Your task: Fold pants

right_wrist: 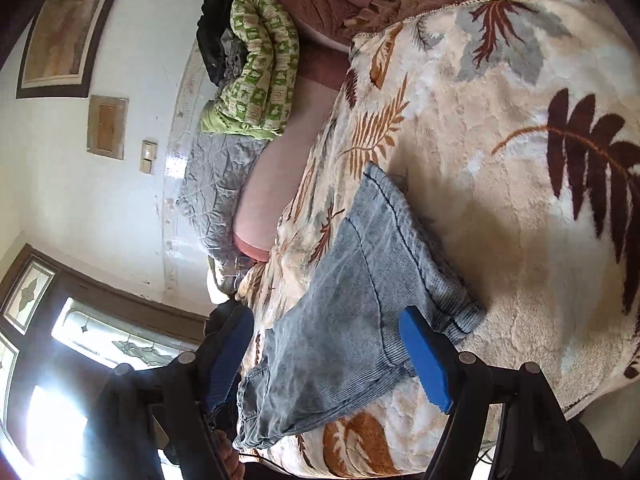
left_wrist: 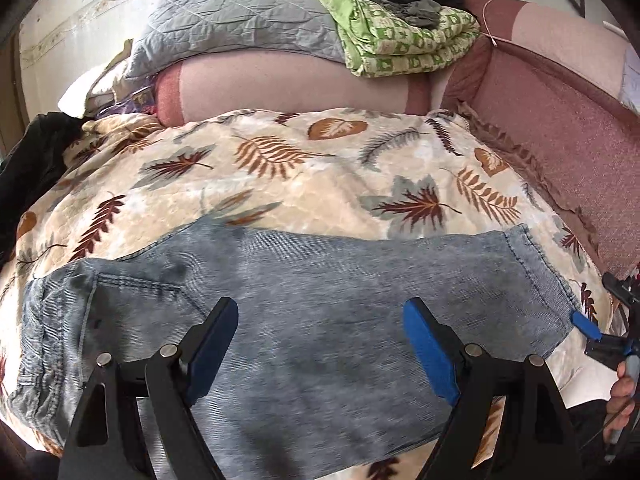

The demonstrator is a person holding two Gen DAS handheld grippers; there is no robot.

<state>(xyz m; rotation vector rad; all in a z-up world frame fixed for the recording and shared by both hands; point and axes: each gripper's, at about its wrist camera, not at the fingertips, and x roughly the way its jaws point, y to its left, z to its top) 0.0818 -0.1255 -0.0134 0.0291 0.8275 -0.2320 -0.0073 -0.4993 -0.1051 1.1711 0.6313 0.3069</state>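
Jeans point(left_wrist: 320, 304) lie flat on the leaf-print blanket point(left_wrist: 280, 184), near its front edge. Their near edge is cut off behind the left gripper point(left_wrist: 320, 344) in the left wrist view; waistband detail is blurred. Long axis runs left-right across the blanket in that view: hem toward the pink sofa arm point(left_wrist: 560, 128), waist at the opposite end. Left gripper fingers spread apart over the denim, holding nothing. Right gripper point(right_wrist: 326, 352) also spread, straddling the hem end; contact with cloth unclear.
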